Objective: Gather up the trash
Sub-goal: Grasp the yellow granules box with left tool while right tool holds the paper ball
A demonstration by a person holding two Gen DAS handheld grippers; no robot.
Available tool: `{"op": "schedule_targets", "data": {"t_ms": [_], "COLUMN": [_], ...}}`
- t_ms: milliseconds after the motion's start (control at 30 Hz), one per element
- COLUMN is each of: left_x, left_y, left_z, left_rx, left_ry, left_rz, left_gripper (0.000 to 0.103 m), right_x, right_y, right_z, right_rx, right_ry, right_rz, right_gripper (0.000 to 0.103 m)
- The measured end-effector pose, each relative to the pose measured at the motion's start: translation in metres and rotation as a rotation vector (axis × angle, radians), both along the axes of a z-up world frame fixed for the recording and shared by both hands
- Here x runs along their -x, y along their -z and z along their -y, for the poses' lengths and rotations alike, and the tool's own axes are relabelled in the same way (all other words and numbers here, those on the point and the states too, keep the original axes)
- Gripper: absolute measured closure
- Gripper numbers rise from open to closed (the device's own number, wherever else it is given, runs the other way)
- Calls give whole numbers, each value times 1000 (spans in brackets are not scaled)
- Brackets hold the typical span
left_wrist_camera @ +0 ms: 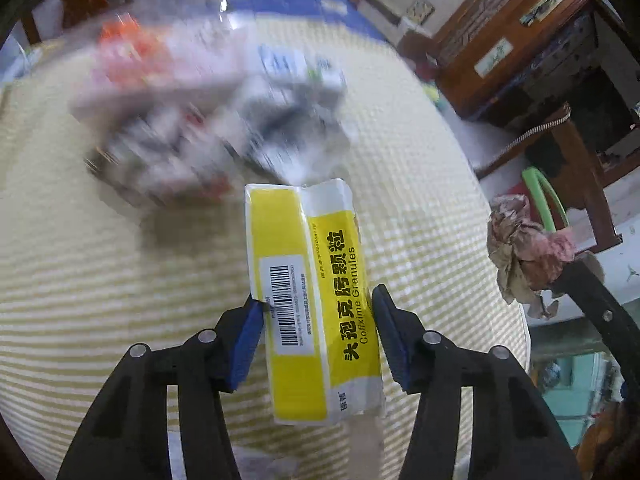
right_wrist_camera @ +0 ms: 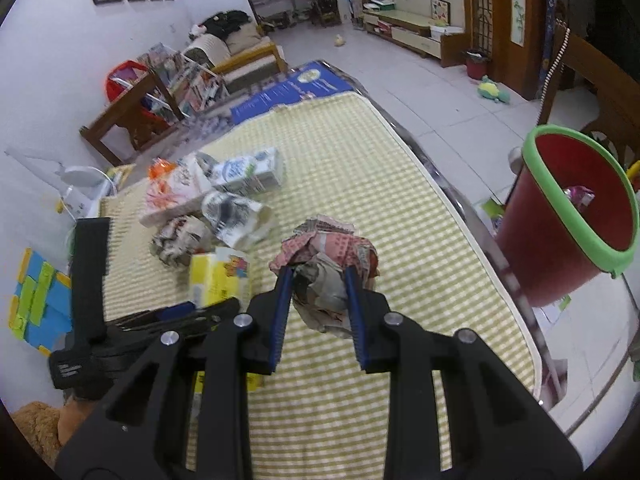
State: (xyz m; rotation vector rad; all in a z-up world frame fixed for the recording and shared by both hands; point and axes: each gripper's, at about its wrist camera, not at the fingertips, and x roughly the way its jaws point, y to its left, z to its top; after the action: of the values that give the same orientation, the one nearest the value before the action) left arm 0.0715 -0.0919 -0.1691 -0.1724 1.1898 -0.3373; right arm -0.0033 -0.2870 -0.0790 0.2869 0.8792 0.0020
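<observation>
Black fingers of the left hand-held gripper are filling the bottom of the left wrist view, and a yellow medicine box is standing between the blue pads. The left pad is touching the box's edge by the barcode, while the right pad is sitting just beside the box, so I cannot tell whether the grip is firm. Beyond it, in the upper left of the frame, a blurred heap of trash is lying on the checked table. At the right edge, a crumpled paper wad is showing.

Blue pads of the right hand-held gripper are clamping that same wad in the centre of the right wrist view, lifted clear of the table. A red bin with a green rim is waiting at the right edge, off the table, with at least one wrapper already inside. Left of centre, a milk carton, an orange-printed bag and two more crumpled pieces are lying together.

Judging from this, the task is partly done: two items are in hand but not yet binned, and several pieces are remaining.
</observation>
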Motion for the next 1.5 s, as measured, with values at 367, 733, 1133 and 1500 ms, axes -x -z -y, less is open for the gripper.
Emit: {"op": "schedule_targets", "data": {"t_ms": [367, 733, 1133, 1500], "left_x": [23, 36, 44, 41], "left_y": [-98, -120, -122, -118], "left_z": [-39, -32, -28, -12], "left_rx": [-102, -121, -131, -155], "left_ry": [-73, -61, -43, -42], "left_rz": [336, 407, 430, 419], "left_gripper": [52, 51, 51, 51], "right_x": [-12, -3, 6, 10], "right_y": [-29, -39, -42, -41], "right_z": [-33, -40, -39, -18], "right_rx": [-26, -13, -4, -26], "right_ry": [-91, -87, -73, -60], "right_rz": [97, 127, 138, 150], "right_gripper": [76, 76, 76, 76]}}
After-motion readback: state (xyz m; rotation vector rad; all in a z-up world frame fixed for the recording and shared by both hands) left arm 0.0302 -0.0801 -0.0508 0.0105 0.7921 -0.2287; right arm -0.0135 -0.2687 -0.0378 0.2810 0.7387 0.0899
